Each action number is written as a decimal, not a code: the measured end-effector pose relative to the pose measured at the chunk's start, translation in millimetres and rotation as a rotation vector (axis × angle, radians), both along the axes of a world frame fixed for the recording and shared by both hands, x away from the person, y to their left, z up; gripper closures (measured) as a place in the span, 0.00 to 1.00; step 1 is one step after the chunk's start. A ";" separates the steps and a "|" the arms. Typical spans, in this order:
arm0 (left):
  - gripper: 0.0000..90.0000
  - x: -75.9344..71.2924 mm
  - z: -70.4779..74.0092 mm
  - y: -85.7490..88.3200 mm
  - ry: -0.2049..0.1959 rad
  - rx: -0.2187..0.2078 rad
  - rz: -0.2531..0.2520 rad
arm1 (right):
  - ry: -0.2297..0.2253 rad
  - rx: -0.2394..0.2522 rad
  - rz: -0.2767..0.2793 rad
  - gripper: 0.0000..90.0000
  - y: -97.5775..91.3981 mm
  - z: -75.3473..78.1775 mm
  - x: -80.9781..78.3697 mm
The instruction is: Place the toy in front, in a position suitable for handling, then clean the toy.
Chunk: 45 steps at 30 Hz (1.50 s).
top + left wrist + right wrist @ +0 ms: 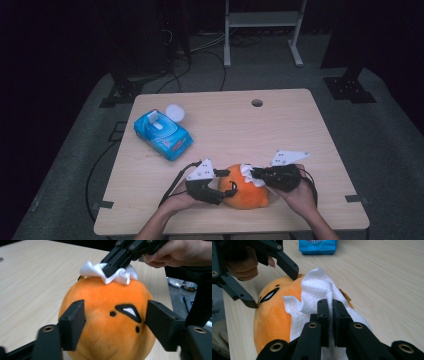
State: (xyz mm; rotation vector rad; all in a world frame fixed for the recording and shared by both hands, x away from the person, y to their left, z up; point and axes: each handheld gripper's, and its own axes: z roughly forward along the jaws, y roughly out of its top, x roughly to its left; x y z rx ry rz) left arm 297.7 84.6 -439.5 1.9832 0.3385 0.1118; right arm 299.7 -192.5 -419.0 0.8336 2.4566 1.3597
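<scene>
An orange plush toy [245, 192] with a stitched face lies near the table's front edge. A crumpled white wipe [248, 174] rests on top of it. My right gripper [255, 174] comes in from the right, shut on the wipe [312, 290] and holding it against the plush [272, 315]. My left gripper [231, 181] reaches in from the left. Its jaws stand either side of the plush [107, 315], close against its sides without denting it. The left gripper view shows the right gripper [110, 271] pinching the wipe [120, 275]. The left gripper [274, 290] also shows in the right gripper view.
A blue pack of wipes [162, 134] lies at the table's left with its lid up, and a white round thing [175, 112] sits just behind it. The wooden table [280, 130] has a cable hole [257, 103] near its far edge. Cables trail off the left side.
</scene>
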 end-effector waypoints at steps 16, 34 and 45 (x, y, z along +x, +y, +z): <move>0.44 -11.3 -3.1 -9.2 -0.055 0.065 -0.029 | -0.020 0.024 -0.046 0.94 -5.0 5.0 3.2; 0.43 -12.8 -4.3 -10.1 -0.063 0.072 -0.032 | -0.050 0.027 0.015 0.94 20.7 12.5 0.0; 0.44 -14.1 -5.0 -11.2 -0.084 0.084 -0.041 | 0.014 0.017 -0.071 0.94 0.2 3.4 18.9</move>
